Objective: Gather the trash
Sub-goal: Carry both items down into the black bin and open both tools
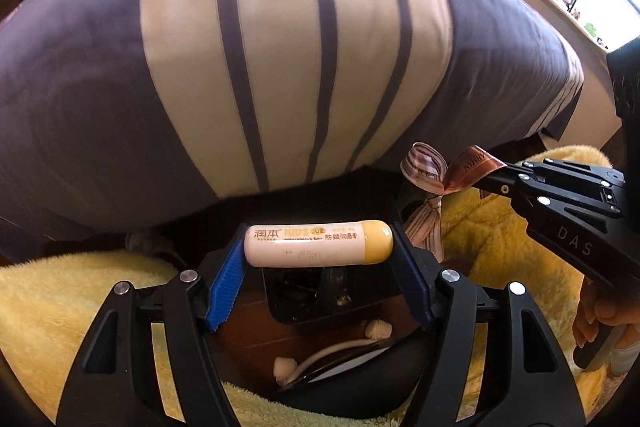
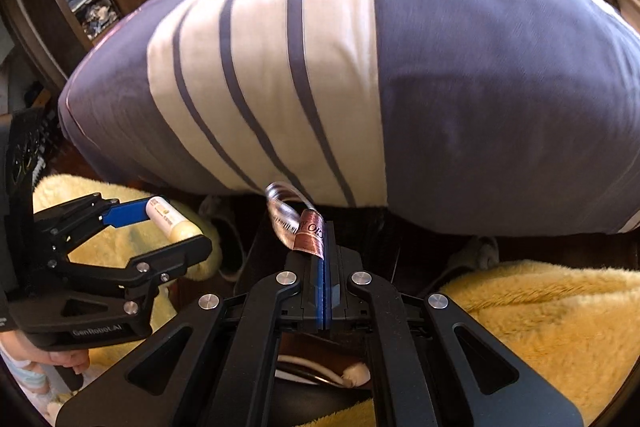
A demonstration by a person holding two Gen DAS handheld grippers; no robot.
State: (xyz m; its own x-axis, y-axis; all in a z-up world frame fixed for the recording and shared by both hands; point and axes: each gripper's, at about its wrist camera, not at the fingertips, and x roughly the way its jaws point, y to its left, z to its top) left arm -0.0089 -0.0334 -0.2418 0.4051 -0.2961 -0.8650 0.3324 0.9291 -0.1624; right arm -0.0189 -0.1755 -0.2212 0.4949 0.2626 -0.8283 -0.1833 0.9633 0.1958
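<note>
left gripper: jaws are clamping a lip balm tube end to end.
right gripper: jaws are pinching a ribbon shut.
advice: both are hanging over the bin; releasing squarely above it looks best.
beyond: striped bed.

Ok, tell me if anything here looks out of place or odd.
Nothing is spilled or broken. The oddest thing is what counts as trash: the left gripper is shut on a lip balm tube that looks intact, held crosswise. The right gripper pinches a crumpled ribbon. White wads lie below.
</note>
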